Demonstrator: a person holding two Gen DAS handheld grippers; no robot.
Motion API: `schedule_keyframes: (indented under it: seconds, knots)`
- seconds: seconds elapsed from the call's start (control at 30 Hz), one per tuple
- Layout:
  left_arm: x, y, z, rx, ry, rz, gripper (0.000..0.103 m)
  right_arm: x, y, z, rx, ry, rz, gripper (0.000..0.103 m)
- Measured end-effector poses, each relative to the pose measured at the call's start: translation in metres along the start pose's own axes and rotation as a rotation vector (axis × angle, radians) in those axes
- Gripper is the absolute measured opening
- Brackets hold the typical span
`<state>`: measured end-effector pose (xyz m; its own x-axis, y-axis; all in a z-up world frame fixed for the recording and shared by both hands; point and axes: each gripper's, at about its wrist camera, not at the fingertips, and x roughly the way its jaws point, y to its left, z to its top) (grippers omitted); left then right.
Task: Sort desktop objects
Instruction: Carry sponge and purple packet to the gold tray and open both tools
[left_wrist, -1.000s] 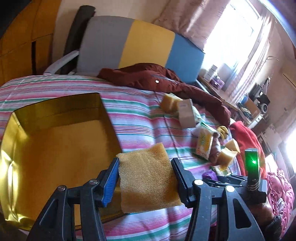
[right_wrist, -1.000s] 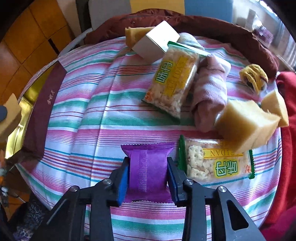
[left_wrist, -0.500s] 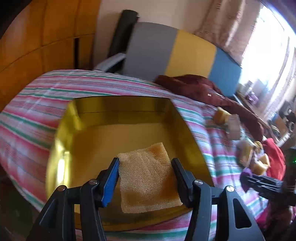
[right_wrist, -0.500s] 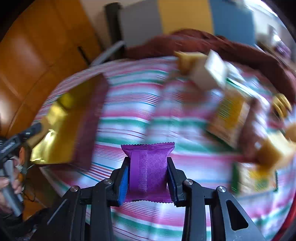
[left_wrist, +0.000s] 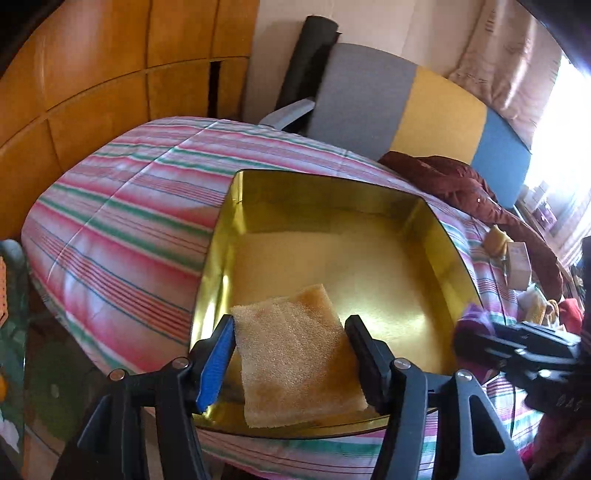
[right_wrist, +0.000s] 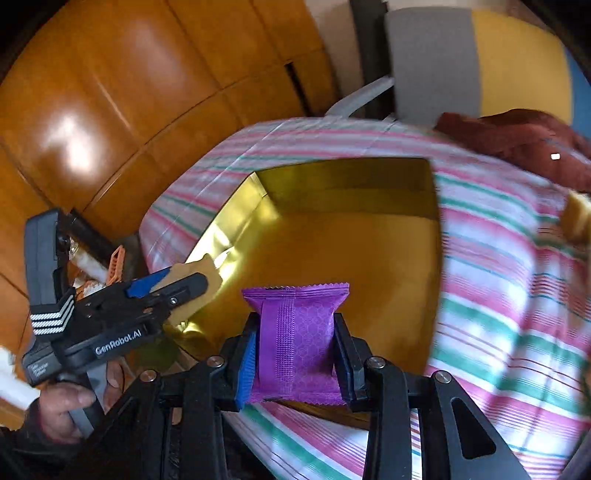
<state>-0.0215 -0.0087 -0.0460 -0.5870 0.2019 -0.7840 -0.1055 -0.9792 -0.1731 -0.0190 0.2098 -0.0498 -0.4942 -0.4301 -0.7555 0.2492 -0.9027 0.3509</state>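
My left gripper (left_wrist: 291, 354) is shut on a flat yellow sponge (left_wrist: 295, 354) and holds it over the near edge of an open gold tin box (left_wrist: 221, 236). My right gripper (right_wrist: 295, 347) is shut on a purple snack packet (right_wrist: 295, 332) above the near rim of the same gold box (right_wrist: 236, 218). The left gripper with its sponge also shows in the right wrist view (right_wrist: 177, 288), at the box's left side. The right gripper and purple packet show at the right edge of the left wrist view (left_wrist: 476, 328).
The box sits on a pink, green and white striped cloth (left_wrist: 129, 229). A dark red garment (left_wrist: 461, 184) and a grey, yellow and blue chair back (left_wrist: 406, 110) lie behind. More sponges and a small carton (left_wrist: 517, 262) lie far right. Wooden panels (right_wrist: 110, 110) stand at left.
Both grippers swung left from the pile of snacks and sponges to the gold box, each still holding its item. The box now fills the middle of both views.
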Motion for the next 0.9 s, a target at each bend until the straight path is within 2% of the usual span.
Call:
schedule_keyframes:
  seconds: [0.13,0.33,0.47,0.67,0.73,0.8,0.9]
  knots:
    - [-0.001,0.009,-0.002,-0.021,-0.005,0.019,0.063,0.024,0.007,0.003,0.019,0.042,0.051,0.038]
    - [-0.003,0.019,-0.002,-0.048,-0.015,0.045,0.077,0.05,0.009,0.004,0.075,0.078,0.119,0.044]
    - [-0.008,0.026,-0.002,-0.087,-0.037,0.058,0.077,0.054,0.016,0.0,0.081,0.09,0.145,0.05]
    - [-0.017,0.028,-0.002,-0.105,-0.056,0.06,0.076,0.044,0.019,-0.006,0.058,0.072,0.116,0.057]
    - [-0.018,0.024,0.0,-0.094,-0.06,0.053,0.076,0.039,0.021,-0.007,0.044,0.055,0.089,0.058]
    - [-0.02,0.02,-0.001,-0.09,-0.064,0.039,0.075,0.034,0.023,-0.009,0.023,0.036,0.054,0.064]
    - [-0.02,0.013,-0.001,-0.078,-0.055,0.019,0.072,0.022,0.026,-0.01,-0.022,-0.007,-0.011,0.068]
